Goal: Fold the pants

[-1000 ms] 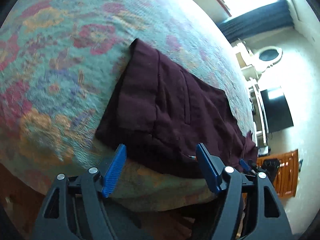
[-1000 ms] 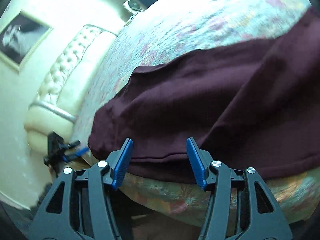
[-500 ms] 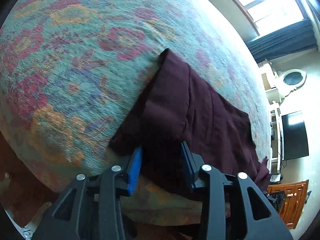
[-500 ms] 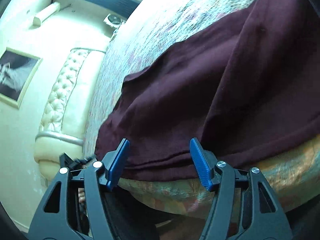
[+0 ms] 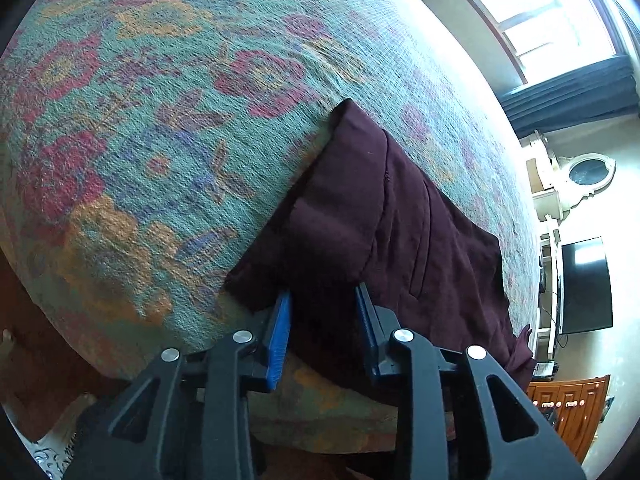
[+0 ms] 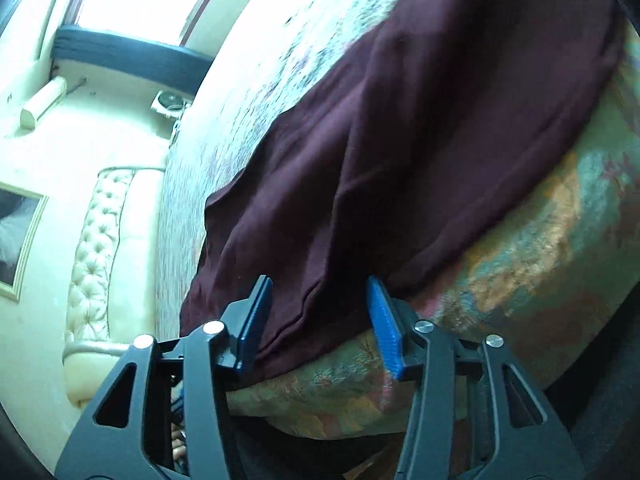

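Note:
Dark maroon pants lie spread on a bed with a flowered green, red and orange cover, their near edge draped over the bed's side. My left gripper straddles that near edge at the thick folded end. Its jaws are closing, with cloth between the blue pads and a narrow gap still showing. In the right wrist view the pants run up and to the right. My right gripper is at the hanging hem, its jaws closing from a wide gap, with the hem between them and untouched by the pads.
The bed's rounded side drops away under both grippers. A tufted cream headboard and a framed picture are to the left. A black TV, a wooden cabinet and a bright window stand beyond the bed.
The left jaws have narrowed from wide apart and moved in over the pants' near edge. The right gripper has rolled and come closer to the hem, its gap a little smaller.

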